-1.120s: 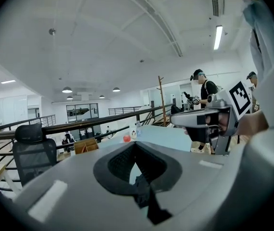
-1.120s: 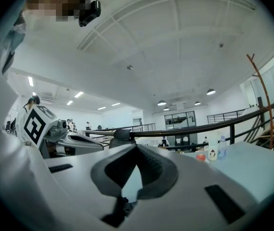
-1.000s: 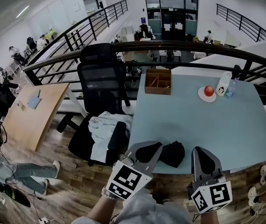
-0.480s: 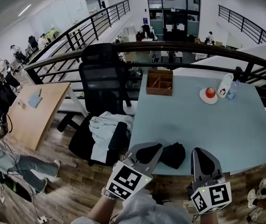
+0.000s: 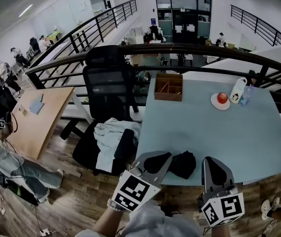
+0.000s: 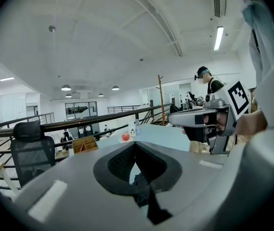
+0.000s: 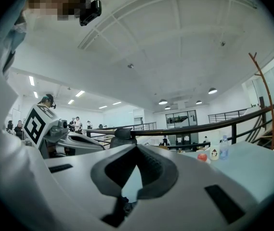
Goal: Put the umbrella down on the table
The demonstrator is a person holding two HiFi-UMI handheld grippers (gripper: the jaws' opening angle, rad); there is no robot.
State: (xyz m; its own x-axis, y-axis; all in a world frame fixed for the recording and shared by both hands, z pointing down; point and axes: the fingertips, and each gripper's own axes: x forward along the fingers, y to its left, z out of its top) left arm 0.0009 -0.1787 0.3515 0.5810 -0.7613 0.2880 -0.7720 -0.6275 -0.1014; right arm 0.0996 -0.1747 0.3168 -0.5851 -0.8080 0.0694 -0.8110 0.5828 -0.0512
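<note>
The umbrella is a folded black bundle at the near edge of the light-blue table, between my two grippers. My left gripper reaches it from the left, and its jaws are shut. In the left gripper view, black umbrella cloth sits in the lower part of the gap of the left gripper, pinched where the pads meet. My right gripper hovers just right of the umbrella, apart from it. In its own view the right gripper is shut with nothing in it.
At the table's far side are a wooden box, a plate with a red apple, a white bottle and a water bottle. A black office chair draped with clothes stands left of the table. A black railing runs behind.
Both grippers and the umbrella stay where they were. Only the people at the far left of the room have shifted.
</note>
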